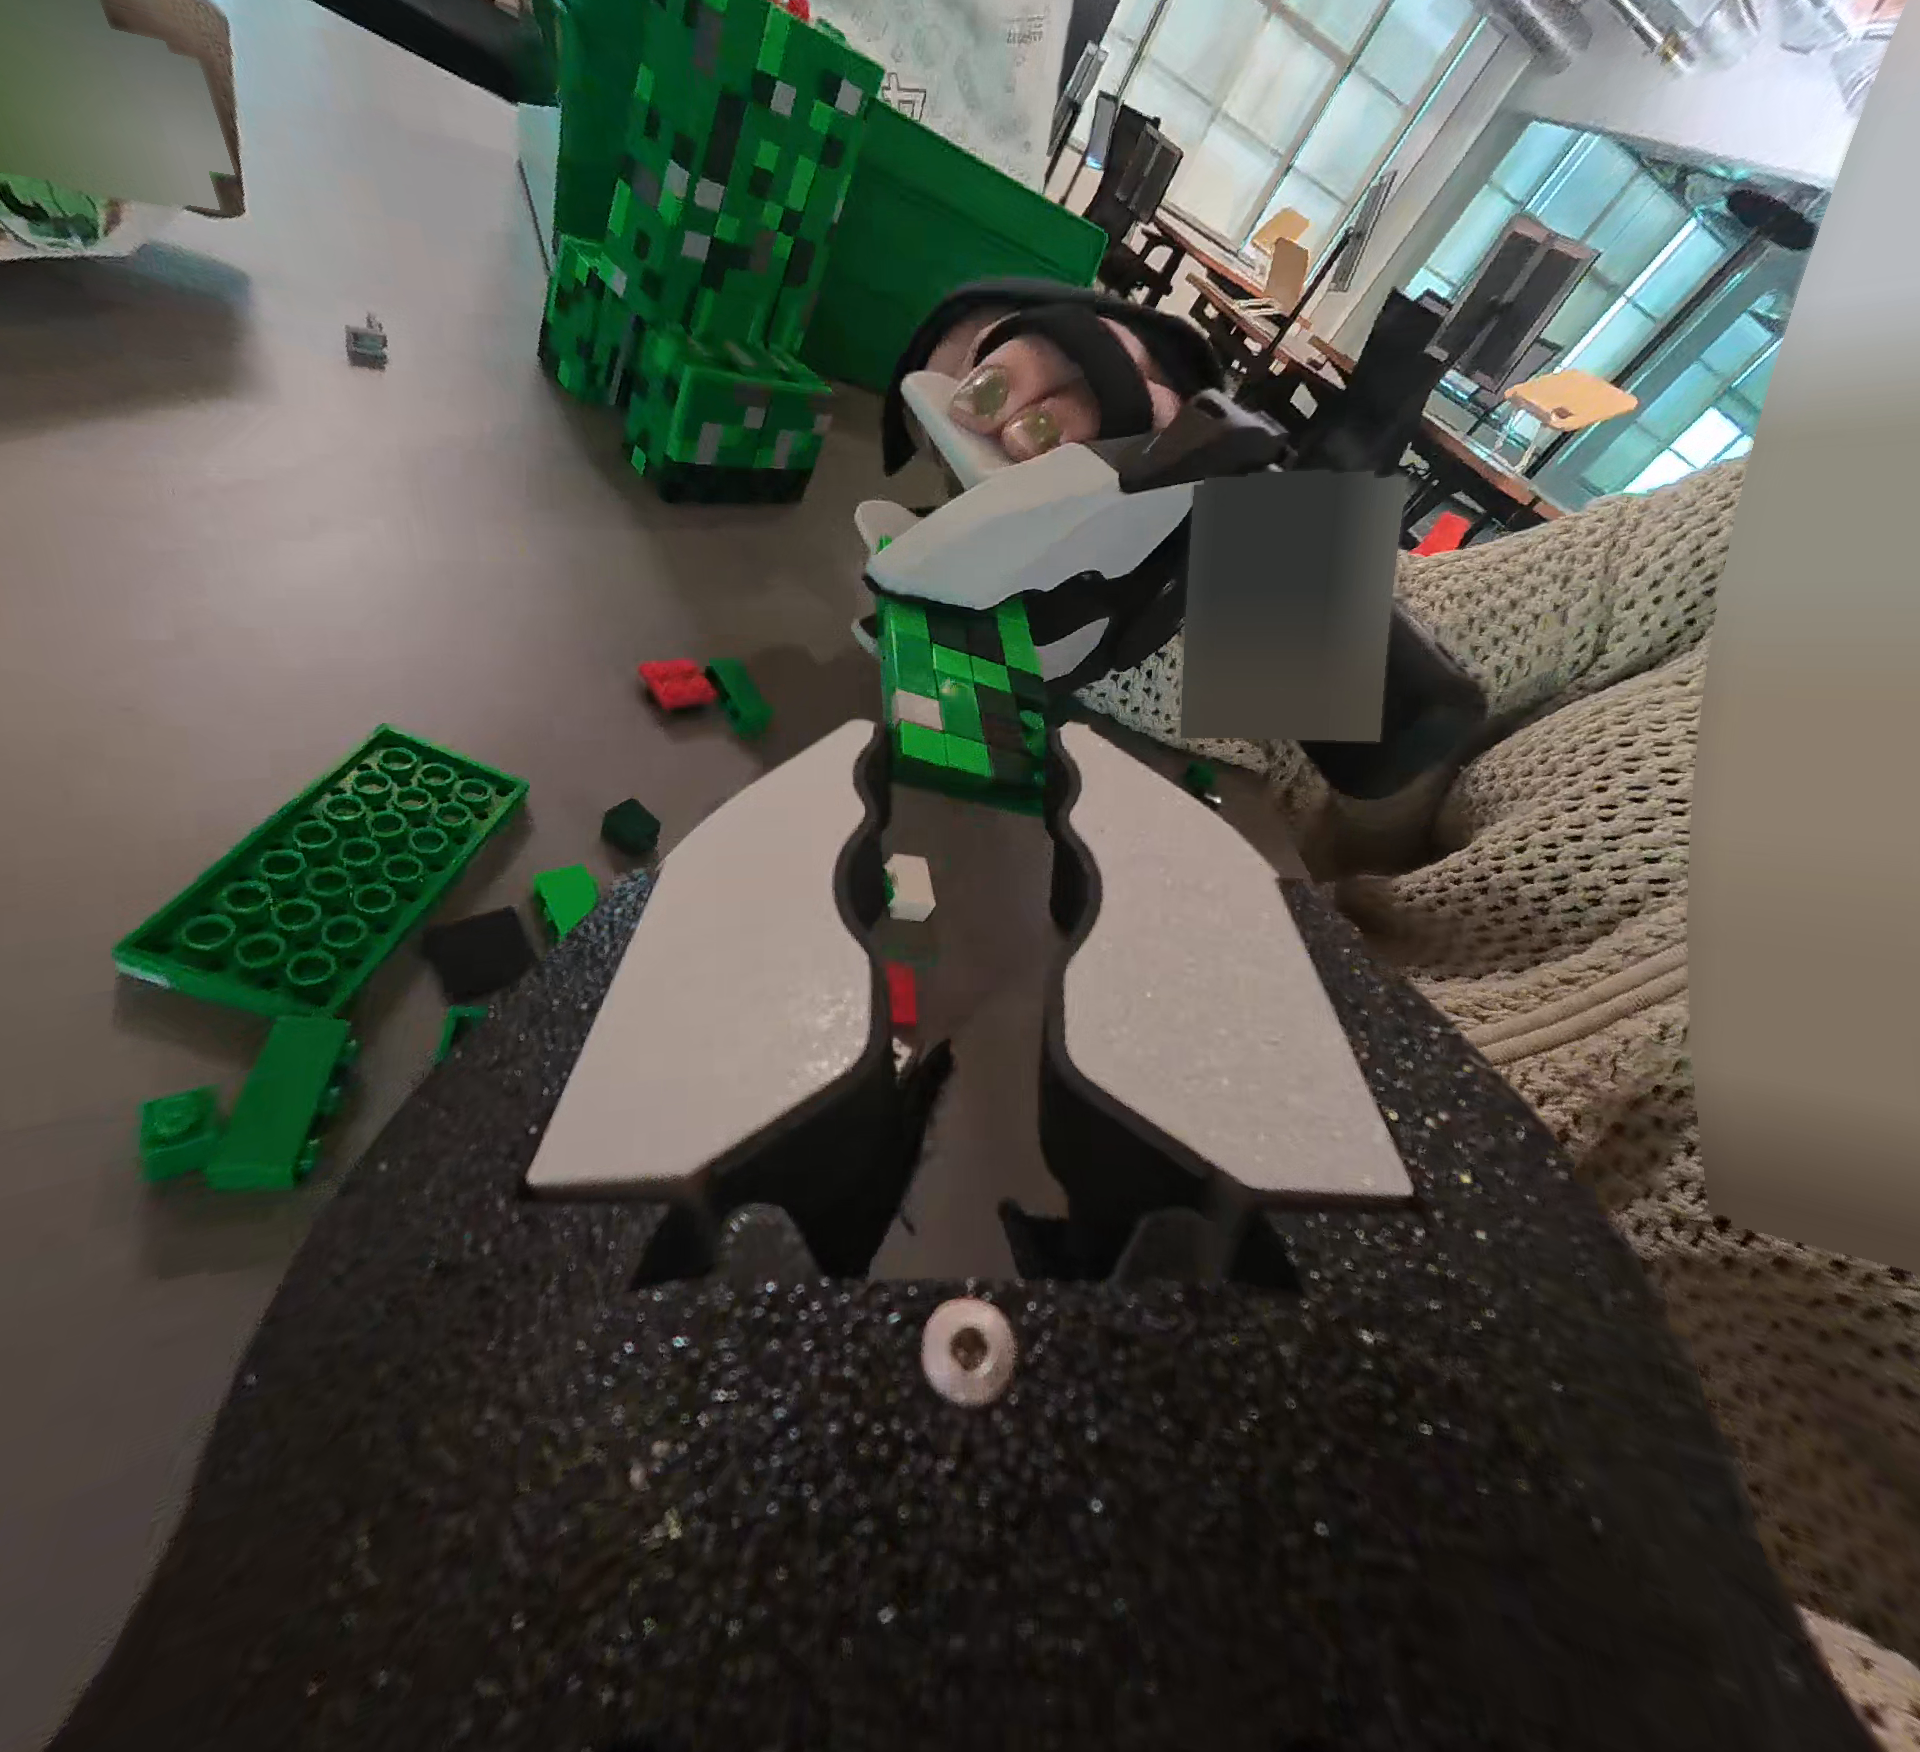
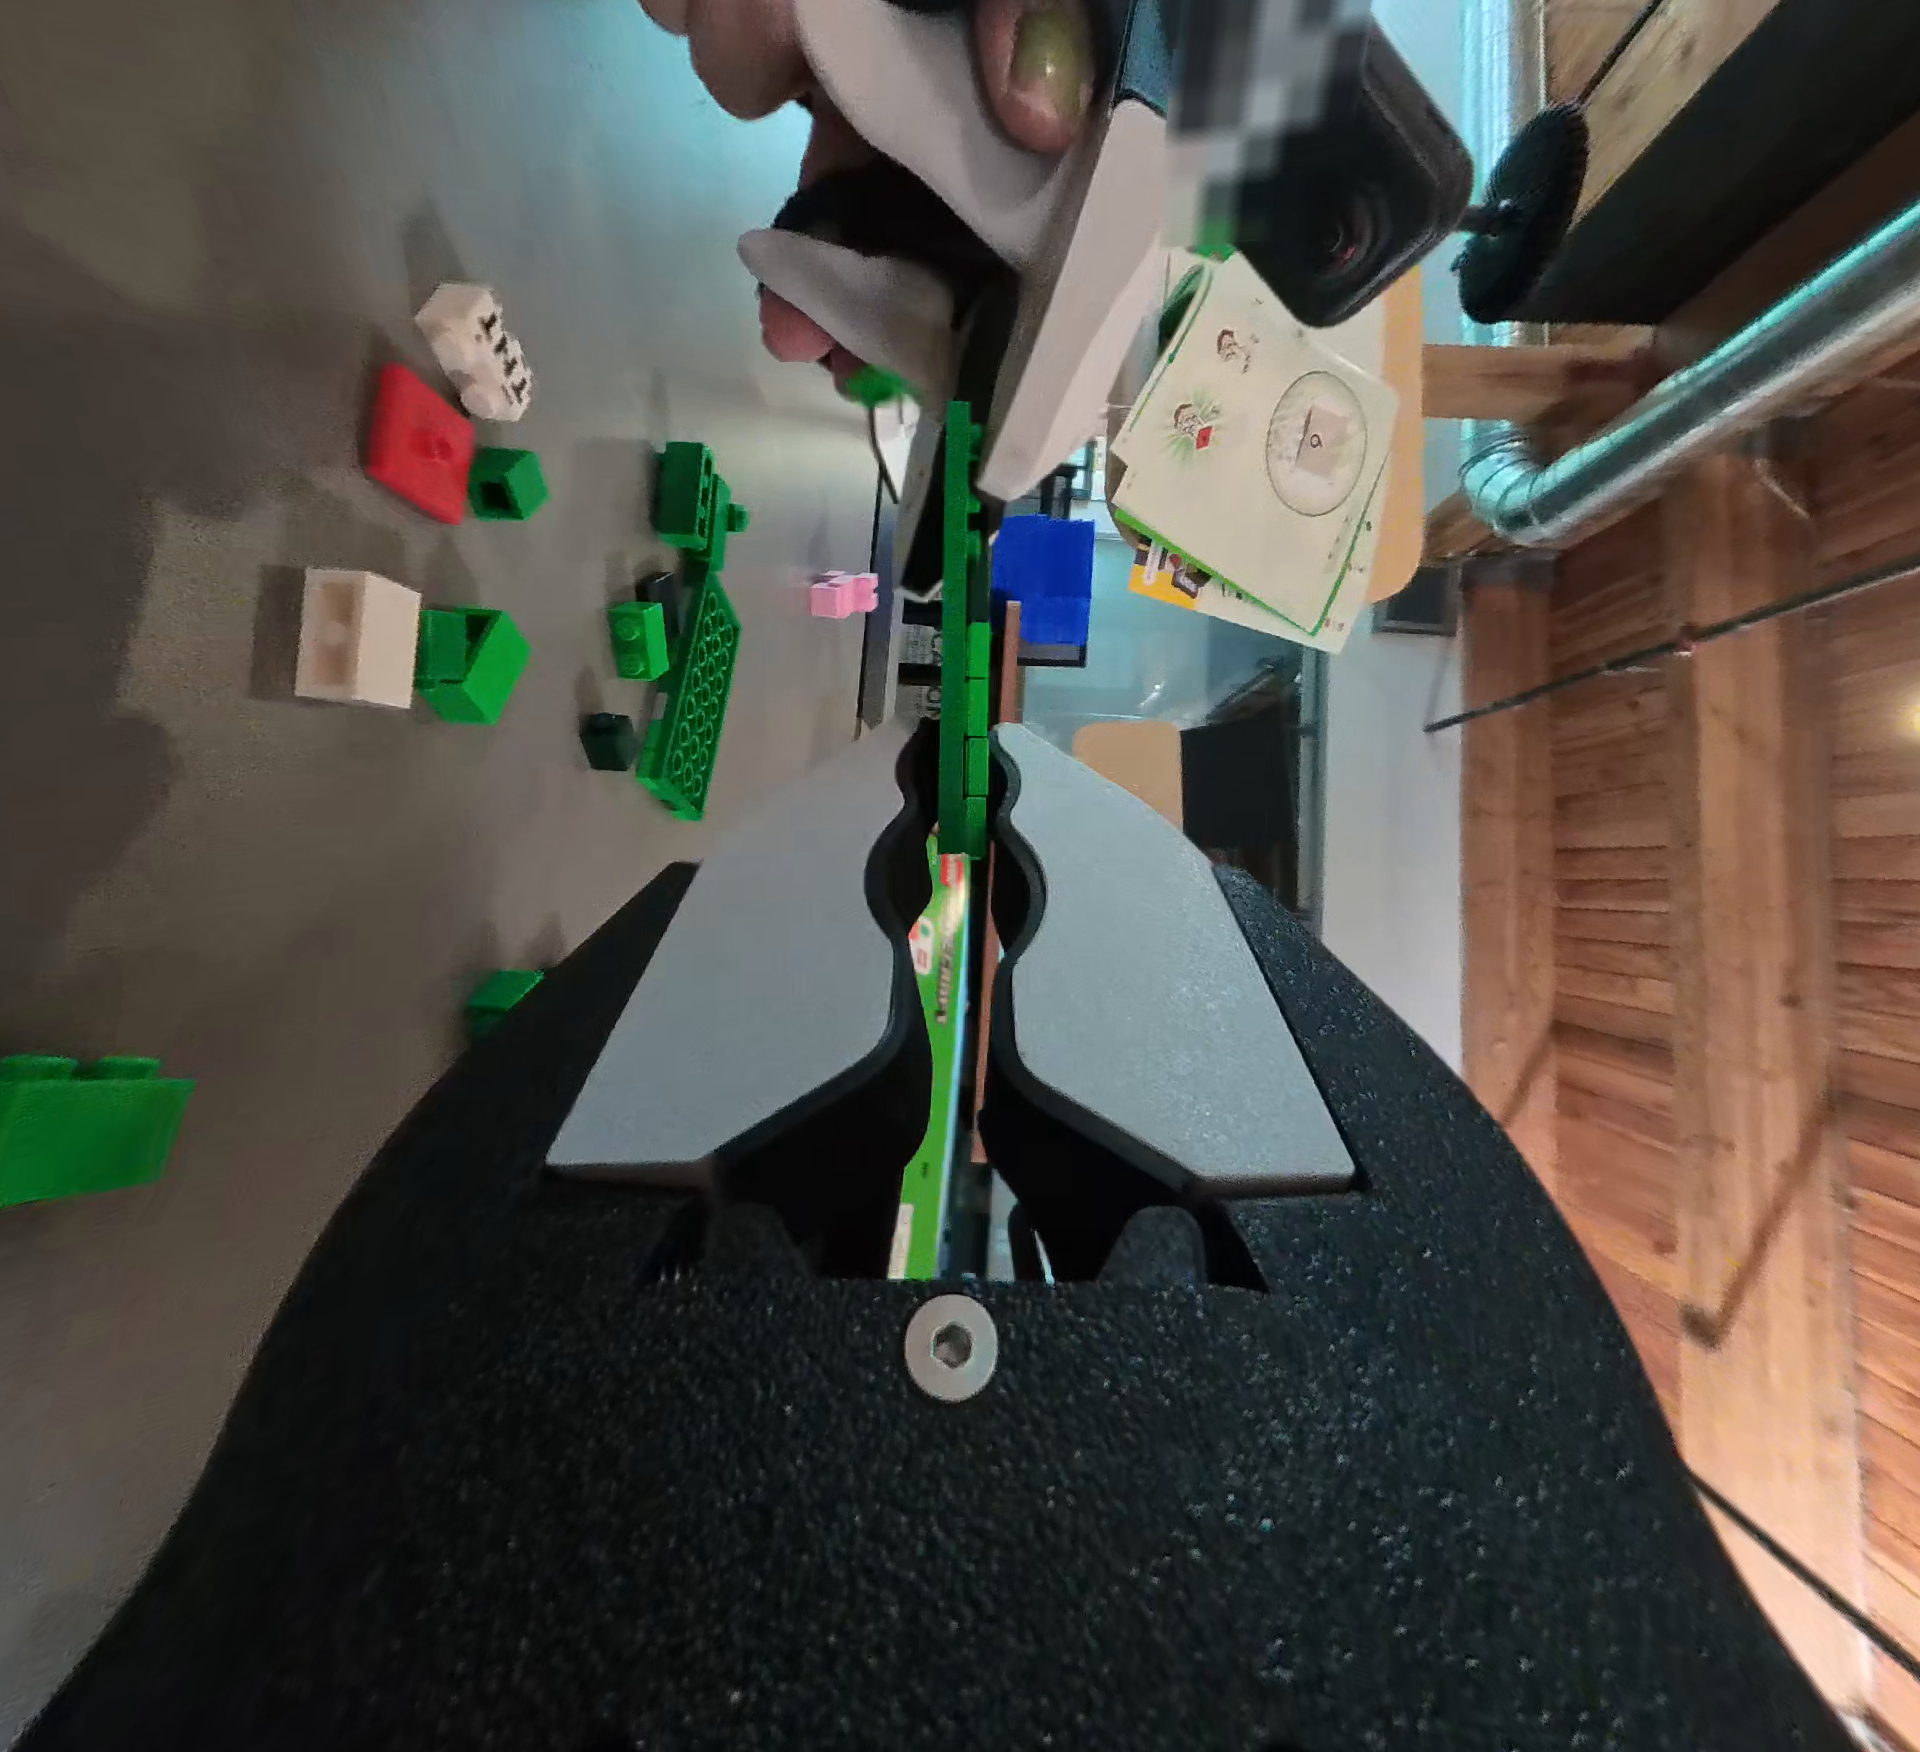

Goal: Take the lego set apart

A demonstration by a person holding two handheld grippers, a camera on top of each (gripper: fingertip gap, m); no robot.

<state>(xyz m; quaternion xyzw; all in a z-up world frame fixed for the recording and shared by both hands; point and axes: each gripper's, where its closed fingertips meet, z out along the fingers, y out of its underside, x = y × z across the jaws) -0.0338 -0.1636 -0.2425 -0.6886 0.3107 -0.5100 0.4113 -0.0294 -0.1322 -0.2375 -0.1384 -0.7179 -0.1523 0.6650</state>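
A flat green, black and grey tiled lego panel (image 1: 961, 694) is held in the air between both grippers. My left gripper (image 1: 961, 757) is shut on its near end. The right gripper's white finger (image 1: 1018, 528) clamps the far end. In the right wrist view the panel (image 2: 964, 663) shows edge-on. My right gripper (image 2: 961, 767) is shut on it, with the left gripper's finger (image 2: 1060, 352) on the other end. The tall green pixelated lego figure (image 1: 717, 227) stands on the grey table (image 1: 364, 559) behind.
A studded green plate (image 1: 322, 871) lies upside down at the left among loose green, red and black bricks (image 1: 675, 682). A white brick (image 2: 358, 637), a red tile (image 2: 416, 445) and a pink piece (image 2: 842, 594) lie on the table. A green box (image 1: 935, 248) and a knit sleeve (image 1: 1538, 767) are near. The tips of both grippers are at nearly the same place. From either gripper's tips it is about 20 cm to the tall green pixelated lego figure (image 1: 717, 227).
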